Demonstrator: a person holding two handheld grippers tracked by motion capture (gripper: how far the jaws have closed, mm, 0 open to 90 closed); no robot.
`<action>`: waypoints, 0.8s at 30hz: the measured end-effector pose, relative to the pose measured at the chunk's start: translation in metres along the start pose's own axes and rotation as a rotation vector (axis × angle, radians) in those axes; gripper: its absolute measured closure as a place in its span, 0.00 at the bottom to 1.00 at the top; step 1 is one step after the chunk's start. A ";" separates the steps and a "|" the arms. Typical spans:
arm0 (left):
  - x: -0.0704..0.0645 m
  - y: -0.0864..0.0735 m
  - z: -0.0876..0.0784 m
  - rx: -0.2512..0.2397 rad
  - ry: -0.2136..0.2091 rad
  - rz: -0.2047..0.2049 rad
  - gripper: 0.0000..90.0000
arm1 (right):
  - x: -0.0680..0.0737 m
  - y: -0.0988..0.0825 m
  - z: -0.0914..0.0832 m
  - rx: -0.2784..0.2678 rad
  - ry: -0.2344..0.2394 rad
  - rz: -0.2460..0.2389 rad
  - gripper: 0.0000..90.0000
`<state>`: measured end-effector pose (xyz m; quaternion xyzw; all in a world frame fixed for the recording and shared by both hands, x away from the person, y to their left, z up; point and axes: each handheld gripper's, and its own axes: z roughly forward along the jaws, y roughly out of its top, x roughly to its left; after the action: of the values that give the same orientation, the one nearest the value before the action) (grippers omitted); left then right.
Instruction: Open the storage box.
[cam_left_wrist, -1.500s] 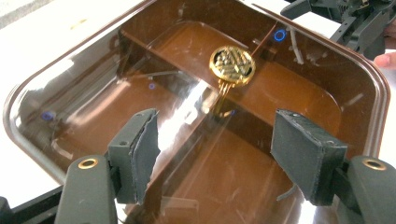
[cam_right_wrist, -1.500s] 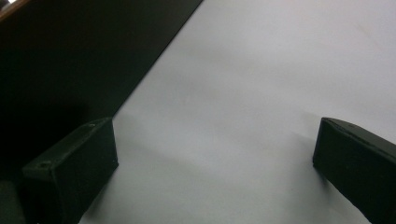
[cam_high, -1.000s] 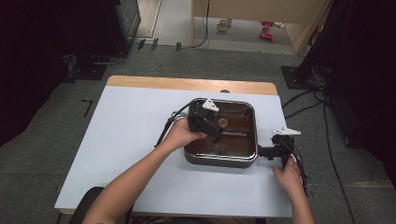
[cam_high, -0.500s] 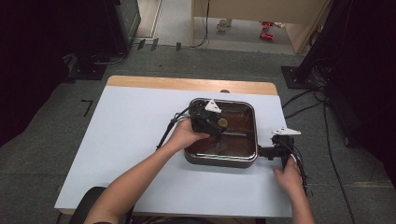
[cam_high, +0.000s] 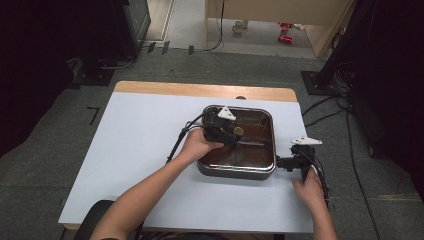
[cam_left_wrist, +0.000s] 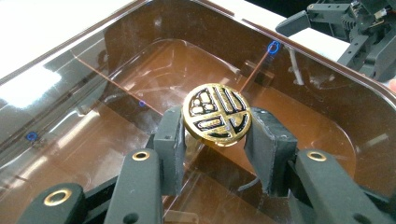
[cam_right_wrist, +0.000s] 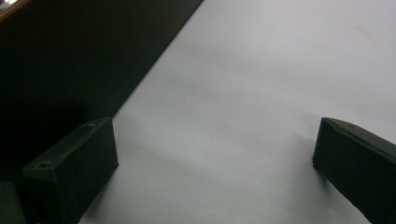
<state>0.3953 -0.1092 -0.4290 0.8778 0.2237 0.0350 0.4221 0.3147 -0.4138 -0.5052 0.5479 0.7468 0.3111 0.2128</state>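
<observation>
The lidded pan (cam_high: 239, 169) is sitting on the table (cam_high: 130, 150), toward its right edge. The knob (cam_left_wrist: 217, 114) is standing at the lid's centre. The right gripper (cam_high: 286, 162) is lying just beside the pan's right side.

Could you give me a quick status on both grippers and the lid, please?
Left gripper has just closed on round gold-and-black lid knob. Right gripper open, over white table beside pan. Brown glass lid seated. Nothing obstructing.

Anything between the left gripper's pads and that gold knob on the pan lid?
Nothing visible. In the left gripper view the left gripper has just closed, and both pads sit against the sides of the gold knob on the brown glass lid.
</observation>
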 end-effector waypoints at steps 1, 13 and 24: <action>0.000 0.000 0.000 0.000 -0.004 -0.004 0.66 | 0.000 0.000 0.000 0.000 0.000 0.000 0.00; -0.007 0.013 -0.021 -0.048 -0.013 0.016 0.66 | 0.000 0.000 0.000 -0.001 0.000 0.001 0.00; -0.010 0.028 -0.061 -0.091 -0.012 0.010 0.66 | 0.000 0.000 0.000 0.000 0.001 0.003 0.00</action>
<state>0.3810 -0.0846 -0.3676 0.8589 0.2149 0.0421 0.4630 0.3149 -0.4140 -0.5053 0.5489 0.7461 0.3117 0.2118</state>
